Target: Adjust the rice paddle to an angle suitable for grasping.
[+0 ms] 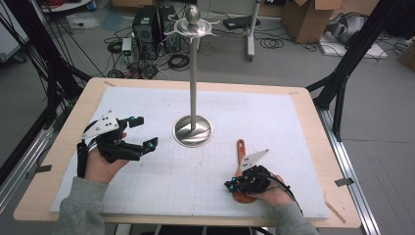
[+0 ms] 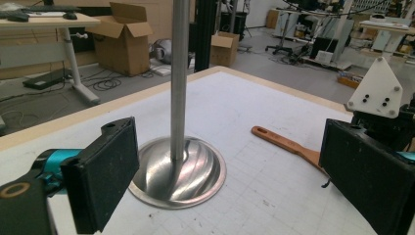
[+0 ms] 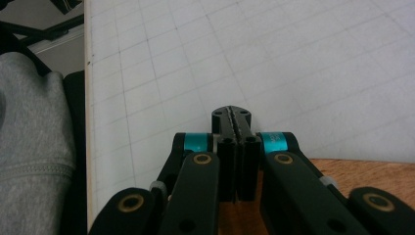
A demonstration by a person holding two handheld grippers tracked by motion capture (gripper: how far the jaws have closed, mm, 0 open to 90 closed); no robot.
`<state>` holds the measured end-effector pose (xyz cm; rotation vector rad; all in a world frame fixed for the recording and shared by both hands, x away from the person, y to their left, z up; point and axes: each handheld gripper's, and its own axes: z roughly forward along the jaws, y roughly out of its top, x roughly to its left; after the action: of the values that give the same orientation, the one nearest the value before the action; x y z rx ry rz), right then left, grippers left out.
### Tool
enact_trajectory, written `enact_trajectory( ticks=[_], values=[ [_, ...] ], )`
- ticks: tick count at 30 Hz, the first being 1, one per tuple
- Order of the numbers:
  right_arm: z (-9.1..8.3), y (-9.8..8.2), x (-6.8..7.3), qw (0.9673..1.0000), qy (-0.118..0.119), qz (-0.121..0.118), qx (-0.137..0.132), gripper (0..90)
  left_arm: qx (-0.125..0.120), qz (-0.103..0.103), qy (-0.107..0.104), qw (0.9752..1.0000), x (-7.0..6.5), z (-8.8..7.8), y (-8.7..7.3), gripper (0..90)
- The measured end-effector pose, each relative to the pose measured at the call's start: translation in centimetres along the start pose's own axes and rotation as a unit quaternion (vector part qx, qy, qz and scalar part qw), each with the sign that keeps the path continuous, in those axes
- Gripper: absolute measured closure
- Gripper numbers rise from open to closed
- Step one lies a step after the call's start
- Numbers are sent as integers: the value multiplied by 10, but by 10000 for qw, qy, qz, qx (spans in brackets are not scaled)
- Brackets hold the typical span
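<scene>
A white gridded mat point(image 1: 205, 147) bears a tall steel stand point(image 1: 193, 129). Left of the stand, the left gripper point(image 1: 142, 132) gapes empty. Right of it, the right gripper point(image 1: 230, 186), jaws pressed together, rests over a wooden spatula point(image 1: 241, 152).

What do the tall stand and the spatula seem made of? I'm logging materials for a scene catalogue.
Stand: apparently polished metal, steel by the look; its pole and domed base are silvery with mirror-like reflections. Spatula: probably wood, orange-brown and matt, perhaps lightly varnished; grain is too fine to confirm.
</scene>
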<state>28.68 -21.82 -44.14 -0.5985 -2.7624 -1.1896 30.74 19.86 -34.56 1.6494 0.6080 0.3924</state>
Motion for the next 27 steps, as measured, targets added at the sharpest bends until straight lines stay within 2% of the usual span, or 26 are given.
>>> enact_trajectory(
  ticks=[3,6,10,12,15,18,23,27],
  values=[
    [-1,-1,1,10000,-20,-48,-21,894,-14,-8,-9,10000,0,0,0,83],
    [-10,1,0,9993,-71,-59,-357,895,-3,-6,-15,10000,0,-1,0,83],
    [-34,-2,-7,9953,-668,109,-690,894,-11,-7,18,10000,0,-3,0,83],
    [-44,-8,-13,9923,-852,277,-858,895,12,-15,31,10000,-1,-4,-1,83],
    [-53,-17,-22,9886,-1085,480,-926,895,46,-17,62,10000,-1,-5,-3,83],
    [-52,-25,-31,9865,-1199,643,-913,895,58,-17,71,10000,-2,-6,-4,83],
    [-48,-29,-39,9859,-1244,769,-817,895,64,-18,118,9999,0,-11,-5,83],
    [-45,-30,-42,9851,-1299,772,-826,894,65,-19,135,9999,0,-13,-6,83]
  ],
)
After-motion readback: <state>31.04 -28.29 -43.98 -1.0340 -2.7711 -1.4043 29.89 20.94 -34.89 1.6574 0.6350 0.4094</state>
